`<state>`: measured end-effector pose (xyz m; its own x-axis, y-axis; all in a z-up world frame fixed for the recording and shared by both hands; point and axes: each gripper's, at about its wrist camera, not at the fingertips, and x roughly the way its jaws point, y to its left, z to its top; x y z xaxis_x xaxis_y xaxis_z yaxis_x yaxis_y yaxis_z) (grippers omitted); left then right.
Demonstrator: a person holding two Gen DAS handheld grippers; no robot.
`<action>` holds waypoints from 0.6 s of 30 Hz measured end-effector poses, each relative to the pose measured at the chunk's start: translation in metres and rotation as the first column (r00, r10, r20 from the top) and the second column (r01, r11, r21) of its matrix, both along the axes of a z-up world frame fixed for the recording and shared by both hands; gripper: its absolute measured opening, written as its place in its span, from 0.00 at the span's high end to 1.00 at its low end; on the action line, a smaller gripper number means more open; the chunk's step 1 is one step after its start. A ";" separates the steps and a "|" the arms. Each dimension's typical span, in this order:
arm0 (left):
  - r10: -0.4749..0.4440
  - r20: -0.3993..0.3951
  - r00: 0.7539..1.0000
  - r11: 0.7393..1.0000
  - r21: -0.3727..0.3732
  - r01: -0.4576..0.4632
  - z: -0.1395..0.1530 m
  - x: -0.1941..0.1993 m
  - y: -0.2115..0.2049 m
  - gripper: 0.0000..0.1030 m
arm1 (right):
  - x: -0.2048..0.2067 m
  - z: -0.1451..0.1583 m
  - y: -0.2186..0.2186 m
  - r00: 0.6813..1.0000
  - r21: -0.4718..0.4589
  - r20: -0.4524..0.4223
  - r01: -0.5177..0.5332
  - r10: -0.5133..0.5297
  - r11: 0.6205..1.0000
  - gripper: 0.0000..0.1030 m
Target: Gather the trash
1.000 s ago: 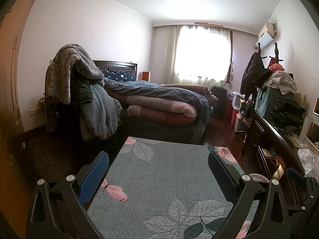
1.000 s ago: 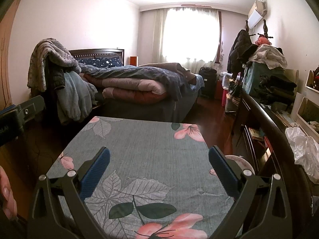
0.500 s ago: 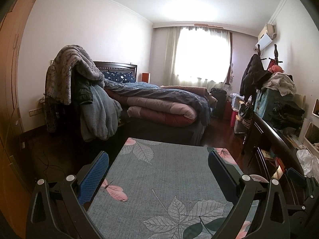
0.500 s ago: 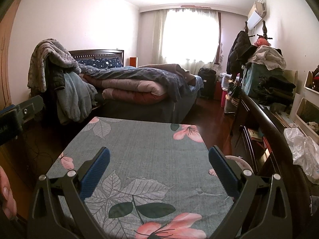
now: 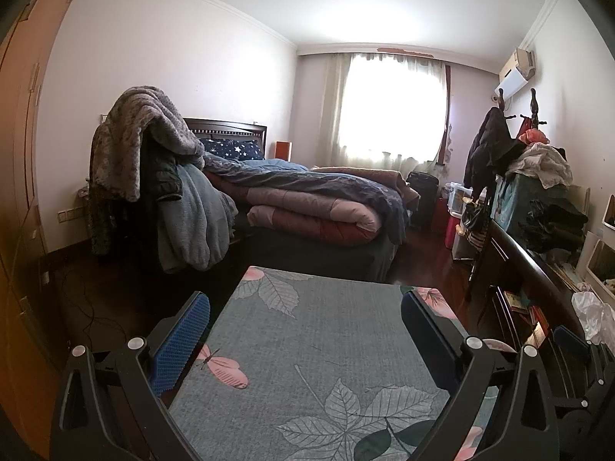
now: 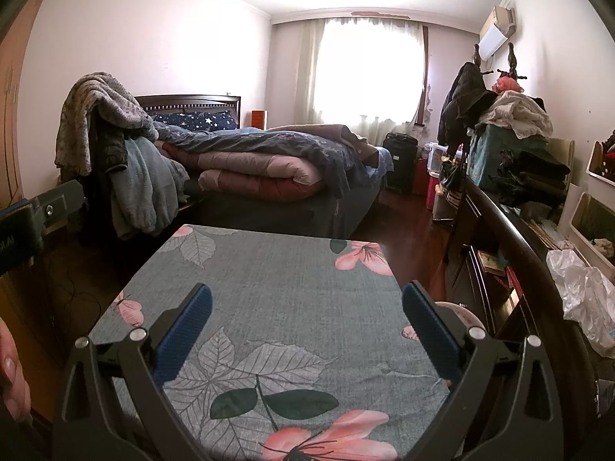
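Looking down both cameras, I see a bedroom: a bed (image 5: 307, 211) piled with folded quilts at the far middle, a bright curtained window (image 5: 392, 103) behind it, and an air conditioner (image 6: 496, 30) high on the right wall. On the left, blankets and a robe (image 5: 184, 223) hang in a heap just beside the bed. Along the right runs a dark wooden cabinet (image 6: 507, 238) stacked with clothes.

Nearest me is a table under a grey floral cloth (image 5: 319, 345), with pink flowers and leaf prints. My left gripper (image 5: 305, 340) and right gripper (image 6: 307, 330) both hover over it, jaws spread wide with nothing between the blue pads.

As for trash, a crumpled white plastic bag (image 6: 588, 296) lies on the cabinet top at the near right, well apart from both grippers.

At the left edge of the right view, white lettering shows on the other gripper's body, too cropped for me to read.
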<state>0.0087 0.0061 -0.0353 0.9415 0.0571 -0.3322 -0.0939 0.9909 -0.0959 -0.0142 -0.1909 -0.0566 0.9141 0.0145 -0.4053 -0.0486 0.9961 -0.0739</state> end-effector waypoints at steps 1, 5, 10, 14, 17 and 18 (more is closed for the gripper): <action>0.000 0.001 1.000 1.000 -0.001 0.000 0.000 0.000 -0.001 0.04 | 0.001 0.000 0.001 1.000 0.000 0.001 0.001 -0.001 1.000 0.03; 0.002 0.003 1.000 1.000 0.000 -0.002 0.001 -0.002 0.001 0.04 | 0.001 0.000 0.001 1.000 0.000 0.000 0.000 0.000 1.000 0.03; 0.002 0.003 1.000 1.000 0.000 -0.002 0.001 -0.002 0.001 0.04 | 0.002 -0.001 0.002 1.000 0.000 0.000 0.000 0.000 1.000 0.03; 0.001 0.006 1.000 1.000 -0.001 -0.001 0.001 -0.002 0.000 0.04 | 0.001 0.000 0.002 1.000 -0.001 0.000 -0.001 0.001 1.000 0.03; 0.002 0.004 1.000 1.000 -0.002 -0.002 0.000 -0.003 0.001 0.04 | 0.000 0.001 0.003 1.000 -0.002 0.001 0.000 0.000 1.000 0.03; 0.001 0.004 1.000 1.000 -0.002 -0.001 0.000 -0.003 0.001 0.04 | -0.001 0.001 0.002 1.000 -0.002 0.000 0.000 0.000 1.000 0.03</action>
<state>0.0056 0.0066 -0.0351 0.9426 0.0575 -0.3289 -0.0947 0.9907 -0.0980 -0.0155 -0.1887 -0.0555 0.9141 0.0138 -0.4053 -0.0487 0.9959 -0.0758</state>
